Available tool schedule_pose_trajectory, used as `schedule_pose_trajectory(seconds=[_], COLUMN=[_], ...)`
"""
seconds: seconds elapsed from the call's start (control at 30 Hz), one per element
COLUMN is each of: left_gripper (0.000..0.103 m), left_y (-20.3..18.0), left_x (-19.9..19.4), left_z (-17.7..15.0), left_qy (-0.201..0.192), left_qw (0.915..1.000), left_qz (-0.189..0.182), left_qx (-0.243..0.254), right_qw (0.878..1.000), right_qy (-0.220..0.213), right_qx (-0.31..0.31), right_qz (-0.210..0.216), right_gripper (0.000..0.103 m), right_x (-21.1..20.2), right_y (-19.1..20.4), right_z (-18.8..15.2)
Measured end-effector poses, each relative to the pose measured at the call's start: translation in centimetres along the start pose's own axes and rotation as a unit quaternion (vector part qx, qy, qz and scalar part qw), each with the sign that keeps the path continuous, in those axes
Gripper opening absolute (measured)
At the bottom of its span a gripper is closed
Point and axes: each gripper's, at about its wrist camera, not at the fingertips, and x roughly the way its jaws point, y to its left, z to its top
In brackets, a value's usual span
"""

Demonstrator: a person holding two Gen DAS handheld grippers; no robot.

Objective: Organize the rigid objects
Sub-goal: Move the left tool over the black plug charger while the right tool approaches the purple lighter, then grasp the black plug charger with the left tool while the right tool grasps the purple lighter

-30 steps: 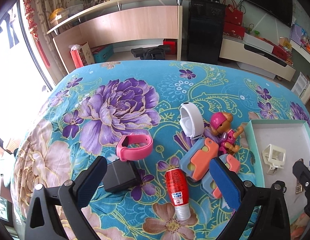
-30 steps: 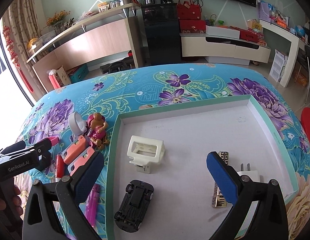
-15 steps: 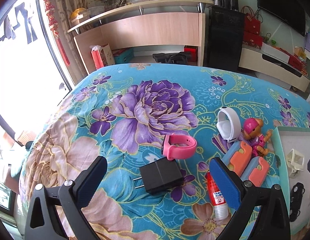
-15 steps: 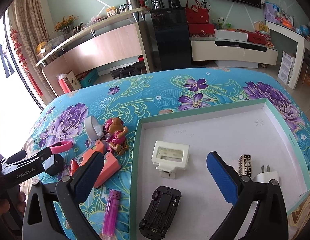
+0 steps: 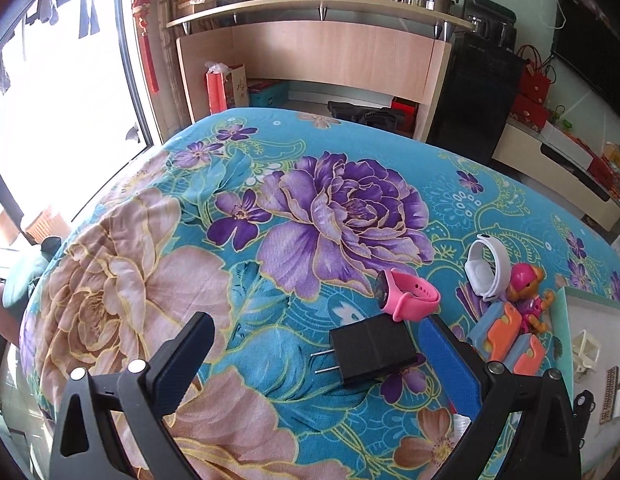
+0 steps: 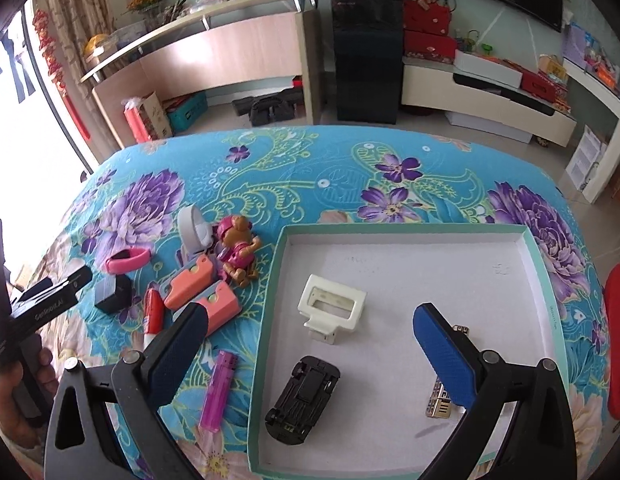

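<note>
My left gripper [image 5: 314, 356] hovers low over the flowered blanket [image 5: 238, 248], its jaws spread wide and holding nothing; the black plug adapter [image 5: 372, 354] lies flat between the fingers, prongs pointing left, just beside the right-hand blue pad [image 5: 448, 364] though I cannot tell whether they touch. Directly behind the adapter a pink watch [image 5: 406, 294] rests on its side, and further right a white wristband [image 5: 486, 270] stands on edge against a small pink toy figure [image 5: 528, 292]. Two blue-and-orange toys [image 5: 506, 340] lie side by side in front of the figure, near the corner of the tray.

My right gripper [image 6: 310, 344] hangs above the white tray [image 6: 414, 240] with its green rim, jaws likewise wide apart and empty. In the tray lie a cream-coloured clip [image 6: 332, 306], a black toy car [image 6: 304, 398] turned belly-up, and a gold patterned lighter [image 6: 440, 402] partly hidden behind my right finger [image 6: 442, 354]. Outside the tray's left wall, a purple lighter [image 6: 219, 394] lies on the blanket, with a red-and-white bottle [image 6: 153, 314] next to the orange toys. At the far left, a hand [image 6: 14, 396] grips the handle of the left gripper.
</note>
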Motion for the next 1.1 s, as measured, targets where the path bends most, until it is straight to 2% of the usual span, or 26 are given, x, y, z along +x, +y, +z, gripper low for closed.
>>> schedule_pose_trajectory(seconds=[0.13, 0.23, 0.37, 0.43, 0.53, 0.67, 0.8, 0.93, 1.1], left_gripper=[0.103, 0.103, 0.103, 0.103, 0.103, 0.103, 0.103, 0.103, 0.099], left_y=[1.7, 2.5, 2.9, 2.8, 2.8, 2.0, 1.0, 0.3, -0.6], left_x=[0.4, 0.5, 0.9, 1.3, 1.8, 2.2, 2.6, 3.3, 4.3], left_z=[0.1, 0.1, -0.2, -0.4, -0.6, -0.9, -1.1, -1.0, -1.0], left_qy=[0.029, 0.038, 0.057, 0.068, 0.078, 0.093, 0.101, 0.108, 0.119], left_qw=[0.9991, 0.9986, 0.9973, 0.9969, 0.9962, 0.9945, 0.9929, 0.9912, 0.9898], left_qz=[-0.011, -0.011, -0.027, -0.026, -0.028, -0.047, -0.063, -0.076, -0.078], left_qx=[-0.03, -0.036, -0.037, -0.032, -0.027, -0.013, -0.002, -0.003, 0.001], right_qw=[0.993, 0.982, 0.966, 0.959, 0.953, 0.946, 0.942, 0.937, 0.928], right_qy=[0.059, 0.127, 0.208, 0.237, 0.254, 0.267, 0.278, 0.288, 0.313], right_qx=[-0.075, -0.115, -0.11, -0.111, -0.148, -0.164, -0.173, -0.187, -0.189], right_qz=[0.063, 0.08, 0.111, 0.104, 0.076, 0.087, 0.072, 0.069, 0.067], right_gripper=[0.102, 0.102, 0.102, 0.102, 0.102, 0.101, 0.089, 0.086, 0.077], right_x=[-0.1, 1.0, 3.0, 3.9, 4.7, 5.1, 6.4, 7.5, 9.7], right_y=[2.7, 5.0, 6.7, 7.4, 8.8, 9.7, 9.9, 10.7, 11.8], right_z=[0.2, 0.3, -0.3, -0.7, -1.4, -1.9, -2.1, -2.5, -3.1])
